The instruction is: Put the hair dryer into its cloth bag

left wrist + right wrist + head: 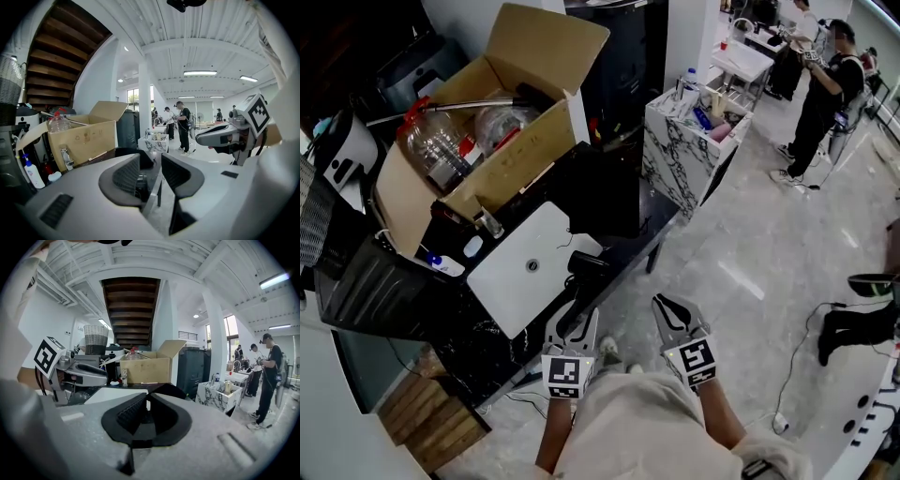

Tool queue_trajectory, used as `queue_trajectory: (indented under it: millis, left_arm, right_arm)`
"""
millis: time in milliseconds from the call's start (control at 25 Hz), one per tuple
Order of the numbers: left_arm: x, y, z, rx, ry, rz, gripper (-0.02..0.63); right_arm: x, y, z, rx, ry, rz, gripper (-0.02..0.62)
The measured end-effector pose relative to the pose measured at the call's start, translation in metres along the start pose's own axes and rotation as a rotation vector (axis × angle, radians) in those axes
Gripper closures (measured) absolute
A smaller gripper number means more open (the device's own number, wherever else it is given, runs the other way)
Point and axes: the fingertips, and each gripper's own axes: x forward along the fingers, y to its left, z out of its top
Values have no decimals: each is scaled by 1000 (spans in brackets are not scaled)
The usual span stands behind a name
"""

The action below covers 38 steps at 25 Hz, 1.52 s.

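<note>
1. Left gripper (577, 323) hangs at the near edge of the black table (478, 352), its jaws drawn in to a slim slit with nothing between them.
2. Right gripper (668, 314) is level with it, just to its right and over the pale floor (722, 253). Its jaw tips meet and it holds nothing.
3. Each gripper points away from the person toward the far side of the table, tilted slightly down.
4. The black hair dryer (586, 262) lies on the table just beyond the left gripper, with its handle running back toward the near edge. Neither gripper touches it.
5. A white flat rectangle (530, 267) with a small round mark at its middle lies just left of the hair dryer.
6. A black cloth shape (600, 192) sits beyond the hair dryer, toward the far right of the table. Whether this or the white rectangle is the bag cannot be told.
7. An open cardboard box (487, 141) stands at the far left of the table, holding clear plastic bottles (441, 145).
8. A marble-patterned cabinet (680, 159) stands on the floor past the table's right end, with small items on top.
9. A person in dark clothes (820, 94) stands far off to the right.
</note>
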Motion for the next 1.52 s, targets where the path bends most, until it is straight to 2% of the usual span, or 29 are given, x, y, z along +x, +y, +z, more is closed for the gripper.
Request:
queue_trajectory:
  millis: [280,600,1120,1520]
  left_arm:
    - [20,39,-16,-28,53,-2,456]
    - [39,71,-51,-58,149,-30,444]
    - [56,94,-104,-95,306,-110,393]
    - [60,91,-143,-109,417,-142,345]
  right_arm:
    - [47,15,0,-10,47,45,580]
    - [96,31,-13,-5,114,92,580]
    - [133,51,-35,-18,226,100,580]
    - [146,73,-58,-78,301,167,580]
